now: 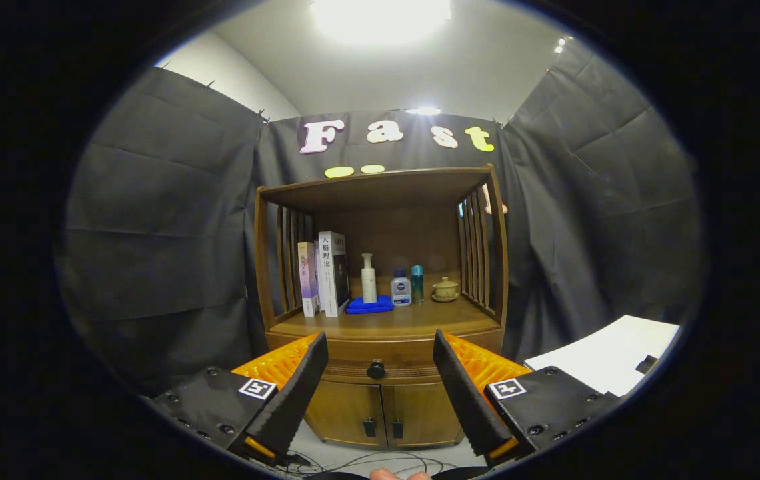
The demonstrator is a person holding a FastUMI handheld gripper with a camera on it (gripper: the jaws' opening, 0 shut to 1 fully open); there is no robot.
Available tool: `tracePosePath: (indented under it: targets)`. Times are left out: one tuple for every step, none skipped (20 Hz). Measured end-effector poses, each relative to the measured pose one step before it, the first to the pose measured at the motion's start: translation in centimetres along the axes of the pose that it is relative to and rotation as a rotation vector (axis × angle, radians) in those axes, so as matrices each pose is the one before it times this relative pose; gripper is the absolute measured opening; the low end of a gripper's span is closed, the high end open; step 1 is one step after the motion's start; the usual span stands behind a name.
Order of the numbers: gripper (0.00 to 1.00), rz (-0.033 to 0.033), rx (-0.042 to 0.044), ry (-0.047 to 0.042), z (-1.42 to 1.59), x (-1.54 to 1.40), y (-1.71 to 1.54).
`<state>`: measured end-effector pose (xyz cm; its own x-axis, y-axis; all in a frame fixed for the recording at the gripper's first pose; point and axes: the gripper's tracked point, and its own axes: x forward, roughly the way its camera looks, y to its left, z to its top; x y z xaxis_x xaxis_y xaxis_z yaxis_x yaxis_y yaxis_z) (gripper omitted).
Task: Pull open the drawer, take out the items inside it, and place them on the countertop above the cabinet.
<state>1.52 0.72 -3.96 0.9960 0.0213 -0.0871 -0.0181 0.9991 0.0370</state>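
The tool (378, 370) is spread wide, holding nothing, well short of the cabinet (380, 320). The drawer (353, 369) is shut, its knob (375, 369) between the fingers; contents hidden. Risk: pinching the small knob off-centre and slipping. Bench, left to right: books (323, 281), pump bottle (369, 277) on a blue cloth (369, 306), jar (401, 292), teal bottle (417, 283), teapot (445, 289).
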Motion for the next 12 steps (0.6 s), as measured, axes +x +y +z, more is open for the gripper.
tracePosePath:
  targets:
    - [1.0, 0.00661, 0.00793, 0.0089, -0.313, 0.269, 0.165]
    - [1.0, 0.00385, 0.00456, 0.00342, -0.111, 0.247, 0.122]
    - [0.99, -0.00352, -0.00085, 0.00237, -0.148, 0.432, -0.129]
    - [1.0, -0.00522, -0.0073, 0.00336, -0.206, 0.467, -0.158]
    - [0.99, -0.00723, -0.00769, 0.00931, -0.534, 0.681, -0.136]
    - [1.0, -0.00151, -0.00107, 0.01405, -0.481, 0.796, 0.071]
    - [1.0, 0.00458, 0.00392, 0.01041, -0.376, 0.653, 0.225]
    - [1.0, 0.00484, 0.00875, 0.00501, -0.17, 0.681, 0.143]
    - [1.0, 0.0026, 0.00626, -0.00081, -0.1, 0.631, 0.095]
    - [1.0, 0.00206, 0.00487, -0.00362, -0.083, 0.638, 0.036]
    - [1.0, 0.00054, 0.00358, -0.00225, -0.253, 0.87, 0.054]
    - [1.0, -0.0001, -0.00105, 0.00401, -0.451, 0.822, 0.042]
